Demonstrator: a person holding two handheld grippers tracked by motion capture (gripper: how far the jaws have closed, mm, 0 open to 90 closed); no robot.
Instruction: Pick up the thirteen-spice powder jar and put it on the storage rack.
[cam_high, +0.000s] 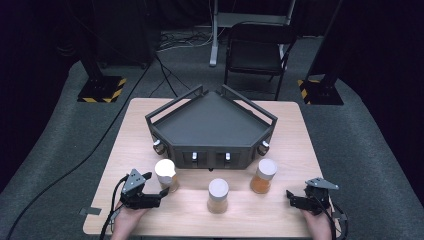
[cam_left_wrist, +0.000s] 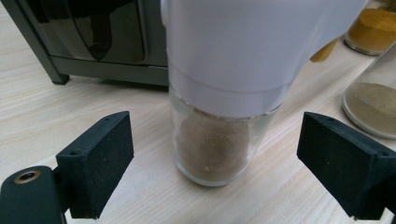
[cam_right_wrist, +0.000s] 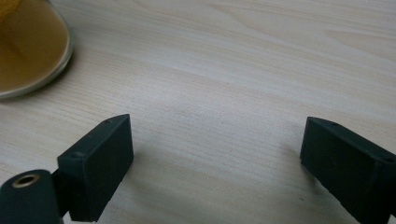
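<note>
Jar (cam_high: 165, 174) with a white cap stands on the table (cam_high: 150, 125) just ahead of the left gripper (cam_high: 156, 185), between its spread jaws but untouched by either pad. The right gripper (cam_high: 295, 198) rests apart, jaws wide, gripping nothing.

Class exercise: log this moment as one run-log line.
left gripper: open, astride left jar, pads clear | right gripper: open, over bare table

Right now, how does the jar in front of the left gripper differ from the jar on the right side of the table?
The left jar holds pale brown powder; the right jar holds orange powder. The left jar stands between the open left gripper; the right jar stands apart from the right gripper. Both are upright glass jars with white lids.
</note>
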